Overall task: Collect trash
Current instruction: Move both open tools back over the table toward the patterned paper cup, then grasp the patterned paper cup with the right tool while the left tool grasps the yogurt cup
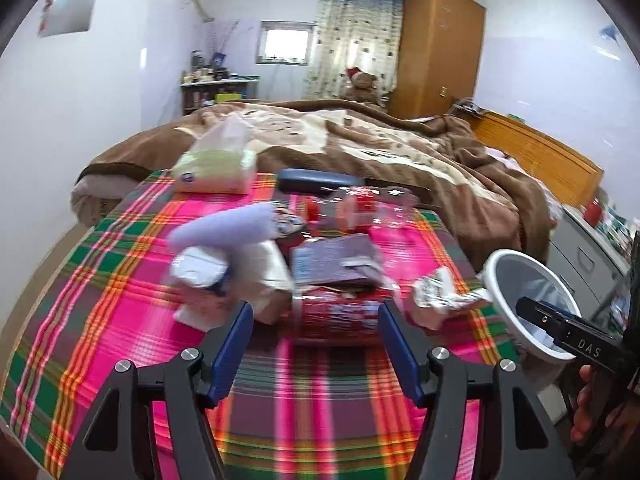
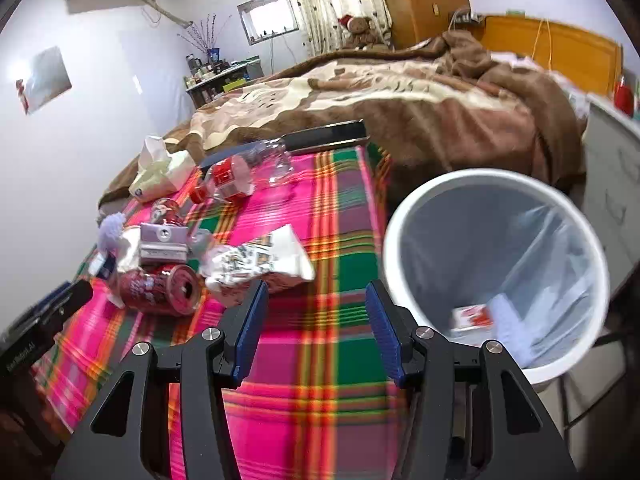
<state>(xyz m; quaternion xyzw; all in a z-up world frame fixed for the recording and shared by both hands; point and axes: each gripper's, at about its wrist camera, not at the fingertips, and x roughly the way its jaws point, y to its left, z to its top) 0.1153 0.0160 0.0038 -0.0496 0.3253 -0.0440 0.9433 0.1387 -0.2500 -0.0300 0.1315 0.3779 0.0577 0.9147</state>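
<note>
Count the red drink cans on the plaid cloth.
2. One red can lies on its side at the near edge of the trash pile; a second can sits behind the purple box. The pile may hide more.

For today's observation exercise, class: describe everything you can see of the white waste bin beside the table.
The white waste bin is round, apparently plastic, with a thick smooth rim. A thin translucent bag lines its inside. It stands upright just off the right edge of the plaid tablecloth, in front of the brown blanket. At the bottom lies a small red and white packet, with what may be pale paper next to it. Nothing grips the bin; in the right wrist view the right gripper, jaws open and empty, appears beside the rim.
</note>
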